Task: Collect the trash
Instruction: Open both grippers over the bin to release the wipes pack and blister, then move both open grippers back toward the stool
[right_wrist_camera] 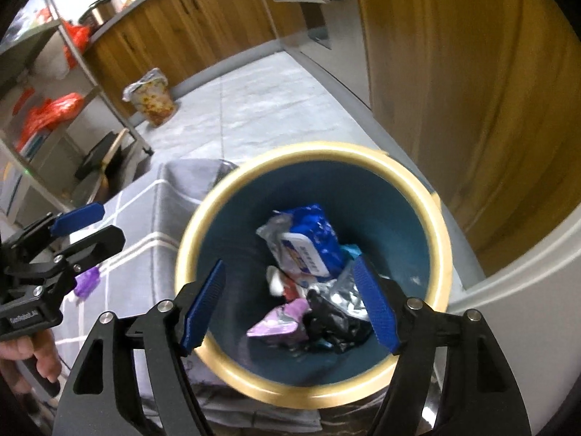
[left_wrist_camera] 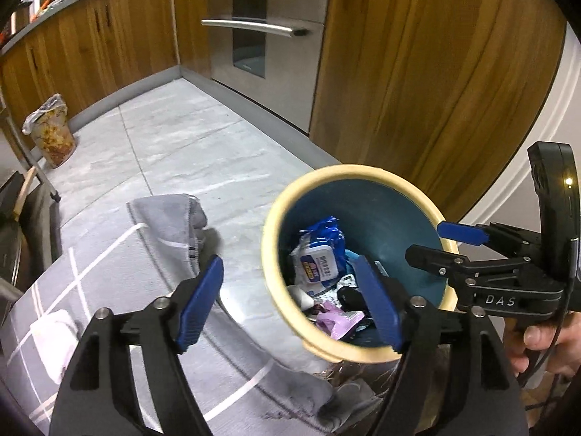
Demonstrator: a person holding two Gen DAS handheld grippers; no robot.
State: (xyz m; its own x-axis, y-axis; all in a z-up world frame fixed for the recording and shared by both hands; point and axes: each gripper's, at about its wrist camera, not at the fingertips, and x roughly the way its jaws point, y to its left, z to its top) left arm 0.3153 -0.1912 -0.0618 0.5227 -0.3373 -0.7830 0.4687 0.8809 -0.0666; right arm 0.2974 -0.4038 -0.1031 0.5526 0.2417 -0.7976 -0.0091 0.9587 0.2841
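A round bin (left_wrist_camera: 268,239) with a cream rim and a dark blue inside holds trash: a blue wet-wipes pack (left_wrist_camera: 319,254), a purple wrapper (left_wrist_camera: 337,321), silver foil and a black bag (right_wrist_camera: 334,323). My left gripper (left_wrist_camera: 290,305) stands open over the bin's near rim, nothing between its blue pads. My right gripper (right_wrist_camera: 290,307) hangs open above the bin (right_wrist_camera: 187,247), over the wipes pack (right_wrist_camera: 312,243) and purple wrapper (right_wrist_camera: 276,321), also empty. Each gripper shows in the other's view: the right gripper (left_wrist_camera: 445,247) at the bin's right rim, the left gripper (right_wrist_camera: 87,230) to its left.
A grey checked cloth (left_wrist_camera: 120,272) covers the surface beside the bin, with a white tissue (left_wrist_camera: 54,341) and a small purple scrap (right_wrist_camera: 87,285) on it. A patterned bin (left_wrist_camera: 51,138) stands on the tiled floor by wooden cabinets. An oven (left_wrist_camera: 261,36) and a metal shelf (right_wrist_camera: 90,83) lie beyond.
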